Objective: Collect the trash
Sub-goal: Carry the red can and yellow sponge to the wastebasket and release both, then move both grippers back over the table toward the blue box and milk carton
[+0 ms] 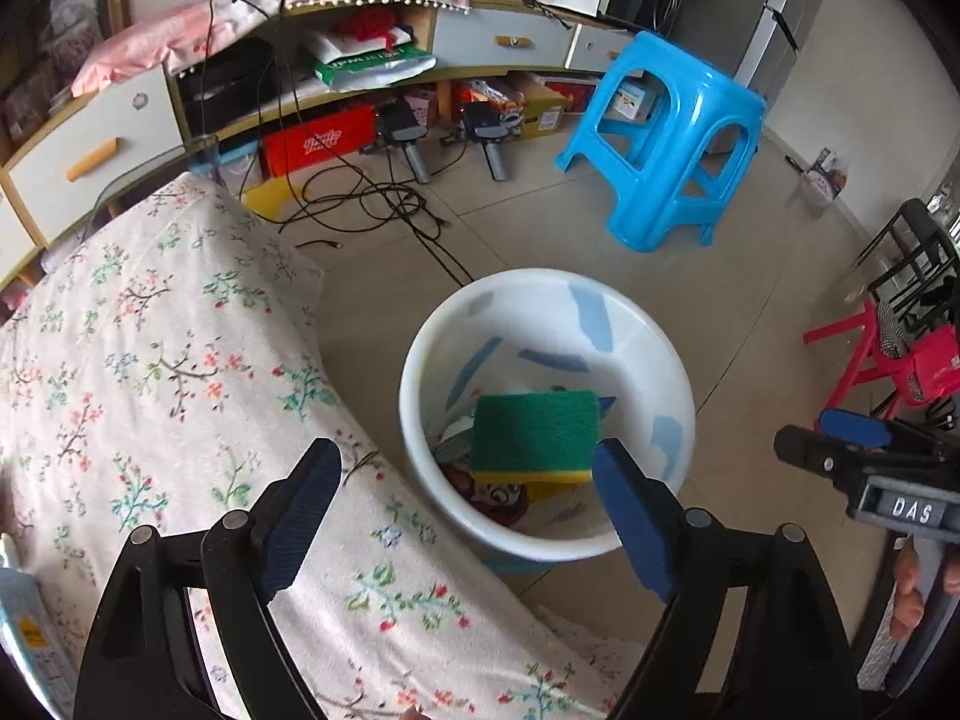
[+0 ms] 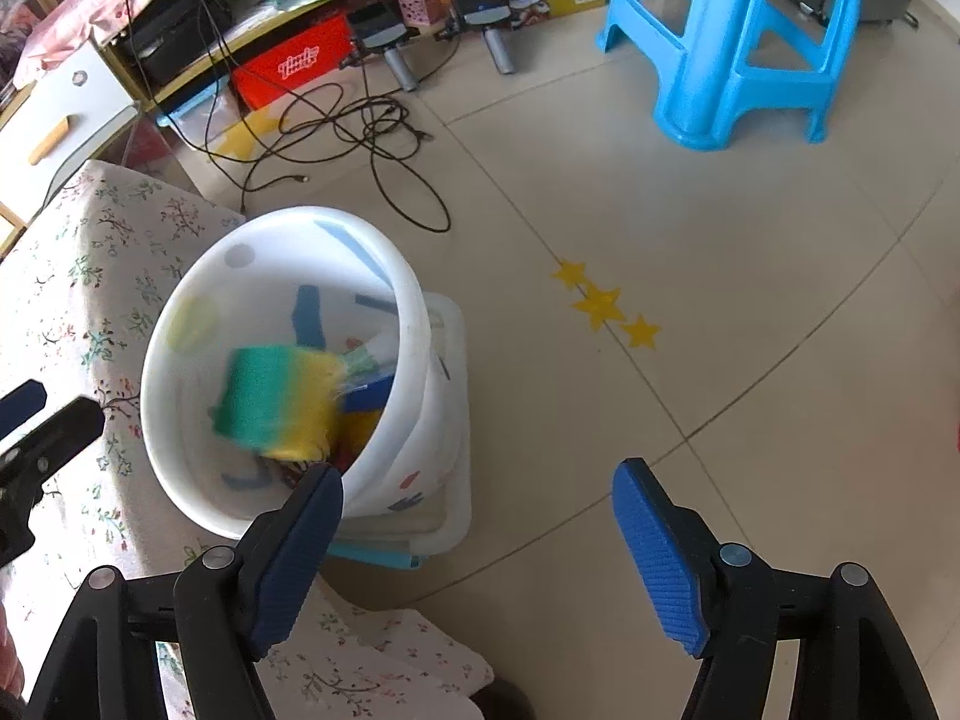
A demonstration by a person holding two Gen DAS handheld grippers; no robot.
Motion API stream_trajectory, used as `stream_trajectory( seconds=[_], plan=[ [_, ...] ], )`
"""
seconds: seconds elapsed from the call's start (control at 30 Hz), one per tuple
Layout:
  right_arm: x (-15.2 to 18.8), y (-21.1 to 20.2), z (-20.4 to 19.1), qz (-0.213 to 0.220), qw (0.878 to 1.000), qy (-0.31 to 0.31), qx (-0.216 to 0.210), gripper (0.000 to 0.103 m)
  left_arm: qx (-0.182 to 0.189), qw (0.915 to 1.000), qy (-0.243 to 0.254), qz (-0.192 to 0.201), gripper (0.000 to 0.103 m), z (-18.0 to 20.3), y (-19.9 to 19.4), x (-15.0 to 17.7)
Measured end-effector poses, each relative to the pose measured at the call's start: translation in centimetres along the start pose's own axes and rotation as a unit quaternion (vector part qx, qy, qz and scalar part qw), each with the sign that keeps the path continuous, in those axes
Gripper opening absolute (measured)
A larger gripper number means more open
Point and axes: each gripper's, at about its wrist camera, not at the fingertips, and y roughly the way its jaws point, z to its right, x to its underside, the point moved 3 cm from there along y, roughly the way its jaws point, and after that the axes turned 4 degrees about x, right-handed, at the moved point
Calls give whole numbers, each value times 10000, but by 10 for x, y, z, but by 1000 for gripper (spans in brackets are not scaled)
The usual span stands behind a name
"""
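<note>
A green and yellow sponge is in the mouth of the white trash bucket on the floor, free of both grippers. In the right wrist view the sponge is motion-blurred inside the bucket, above other trash. My left gripper is open and empty, over the table edge beside the bucket. My right gripper is open and empty, just right of the bucket; it also shows in the left wrist view.
A table with a floral cloth stands left of the bucket. A blue plastic stool stands beyond it. Black cables and two spare grippers lie by the low cabinet. A red stool is at right.
</note>
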Motion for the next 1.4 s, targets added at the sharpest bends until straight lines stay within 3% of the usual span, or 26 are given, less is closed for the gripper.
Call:
stream_trajectory(
  seconds=[0.3,0.57,0.7,1.03,1.4],
  plan=[
    [4,-11,-14,90,9999,-45,-50,78,-117,9999,-109,37,97,-20,-29,22],
    [18,-18,-42,138,9990,-416,48,85,-188,9995,-214,116,102,-47,-66,48],
    [26,-22,-59,148,9980,-604,48,94,-247,9992,-280,147,102,-64,-84,63],
    [45,-32,-107,247,9952,-925,-207,95,-334,9960,-782,271,103,-121,-129,104],
    [69,-36,-188,330,9845,-1678,-376,98,-895,9835,-1504,458,103,-205,-175,148]
  ],
)
